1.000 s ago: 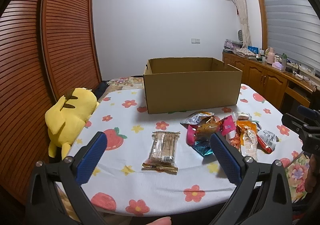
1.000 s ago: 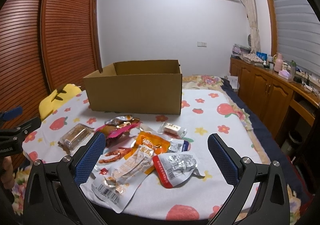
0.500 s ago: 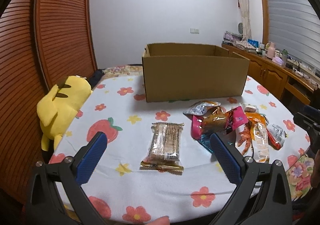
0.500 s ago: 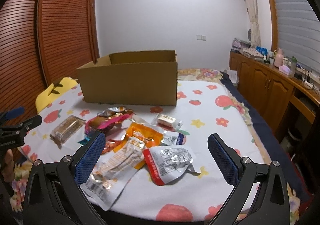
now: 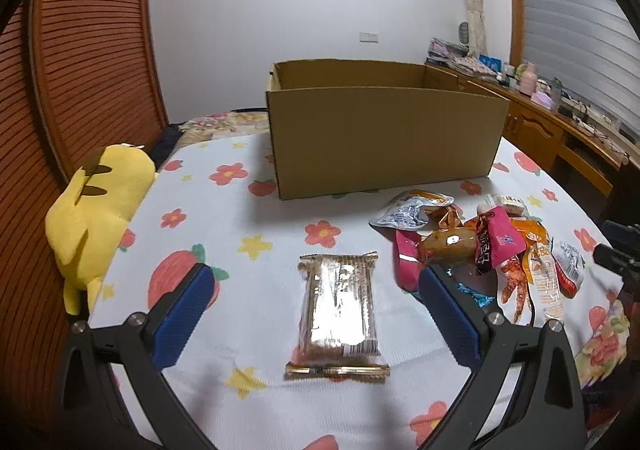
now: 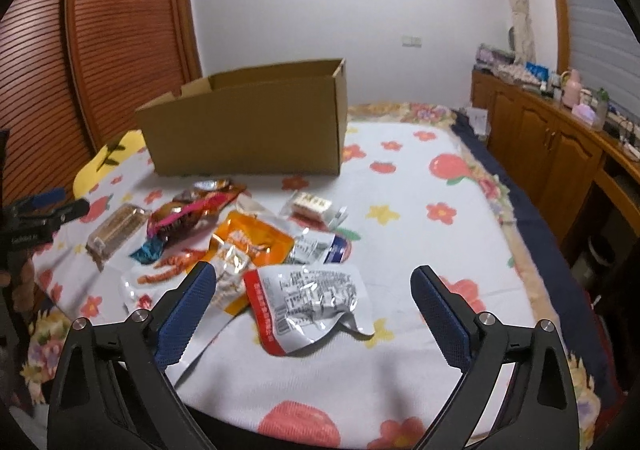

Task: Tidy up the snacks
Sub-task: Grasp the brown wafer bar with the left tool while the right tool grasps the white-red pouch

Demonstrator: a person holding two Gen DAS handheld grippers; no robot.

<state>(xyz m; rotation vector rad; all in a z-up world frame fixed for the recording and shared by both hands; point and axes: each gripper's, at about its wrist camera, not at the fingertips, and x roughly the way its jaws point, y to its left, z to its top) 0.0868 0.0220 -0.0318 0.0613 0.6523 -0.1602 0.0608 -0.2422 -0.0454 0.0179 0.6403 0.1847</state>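
An open cardboard box stands at the back of the flowered tablecloth; it also shows in the right wrist view. A clear brown biscuit packet lies flat between the fingers of my open, empty left gripper, just above it. A heap of snack packets lies to its right. My right gripper is open and empty, over a silver and red packet at the near edge of the heap.
A yellow plush toy lies at the table's left edge. A wooden slatted wardrobe stands to the left. A wooden sideboard with small items runs along the right wall. The tablecloth covers the whole table.
Both grippers have moved forward and down toward the table. The biscuit packet now sits between the left fingers, and the silver and red packet sits between the right fingers. Nothing was grasped.
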